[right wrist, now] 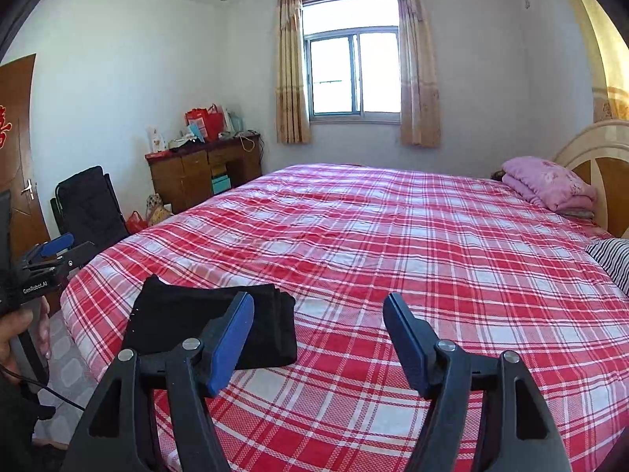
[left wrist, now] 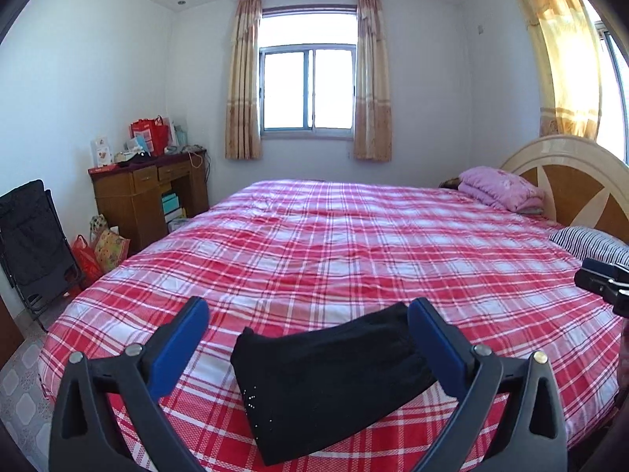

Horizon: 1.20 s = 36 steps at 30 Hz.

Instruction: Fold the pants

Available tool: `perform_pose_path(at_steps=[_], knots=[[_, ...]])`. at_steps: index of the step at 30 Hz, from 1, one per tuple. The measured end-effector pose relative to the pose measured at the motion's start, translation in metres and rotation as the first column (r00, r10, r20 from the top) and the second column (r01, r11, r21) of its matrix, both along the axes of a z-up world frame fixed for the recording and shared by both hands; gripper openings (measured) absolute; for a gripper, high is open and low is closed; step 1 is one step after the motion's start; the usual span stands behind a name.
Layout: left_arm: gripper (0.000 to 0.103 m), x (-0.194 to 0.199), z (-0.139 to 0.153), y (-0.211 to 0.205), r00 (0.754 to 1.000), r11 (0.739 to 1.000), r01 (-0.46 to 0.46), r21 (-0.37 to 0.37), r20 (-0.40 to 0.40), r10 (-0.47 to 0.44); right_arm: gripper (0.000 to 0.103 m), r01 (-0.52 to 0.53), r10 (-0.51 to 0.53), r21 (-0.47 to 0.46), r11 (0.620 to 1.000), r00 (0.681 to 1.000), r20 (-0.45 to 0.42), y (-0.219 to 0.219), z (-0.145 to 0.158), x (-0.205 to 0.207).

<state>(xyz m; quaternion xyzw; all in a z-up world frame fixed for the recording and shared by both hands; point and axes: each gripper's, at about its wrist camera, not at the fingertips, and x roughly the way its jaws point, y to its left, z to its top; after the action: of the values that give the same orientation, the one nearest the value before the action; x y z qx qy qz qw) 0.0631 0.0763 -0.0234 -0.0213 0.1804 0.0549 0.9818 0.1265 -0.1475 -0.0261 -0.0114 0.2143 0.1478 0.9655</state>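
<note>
The black pants [left wrist: 330, 377] lie folded into a compact stack on the red plaid bed [left wrist: 354, 244], near its front edge. My left gripper [left wrist: 308, 310] hovers above them, open wide, its blue pads clear of the cloth. In the right wrist view the folded pants [right wrist: 212, 322] rest to the left, partly behind my left finger. My right gripper [right wrist: 318, 306] is open over bare bedspread [right wrist: 393, 236], with nothing between its fingers. The left gripper [right wrist: 55, 251] shows at that view's left edge, held in a hand. The right gripper's tip [left wrist: 601, 279] peeks in at the left wrist view's right edge.
A folded pink blanket [left wrist: 499, 188] and a striped pillow [left wrist: 593, 244] lie by the headboard [left wrist: 570, 173] on the right. A wooden desk [left wrist: 149, 192] with bags and boxes stands at the far left, and a black folding chair [left wrist: 27, 236] beside it. A curtained window [left wrist: 306, 86] is behind the bed.
</note>
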Motion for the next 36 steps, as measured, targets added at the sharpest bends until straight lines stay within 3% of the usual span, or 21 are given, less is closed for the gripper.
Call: perform_pose_path(at_steps=[9,36], knots=[[0.103,0.002,0.001,-0.001,1.000,1.000,-0.001,0.005,0.012,0.001,0.070,0.016,-0.017,0.026,1.000,0.999,0.038,-0.007,0.009,-0.009],[0.103,-0.002,-0.003,-0.005,1.000,1.000,-0.008,0.015,-0.007,0.008,0.070,0.017,-0.018,0.029,0.999,0.999,0.044,-0.008,0.009,-0.011]])
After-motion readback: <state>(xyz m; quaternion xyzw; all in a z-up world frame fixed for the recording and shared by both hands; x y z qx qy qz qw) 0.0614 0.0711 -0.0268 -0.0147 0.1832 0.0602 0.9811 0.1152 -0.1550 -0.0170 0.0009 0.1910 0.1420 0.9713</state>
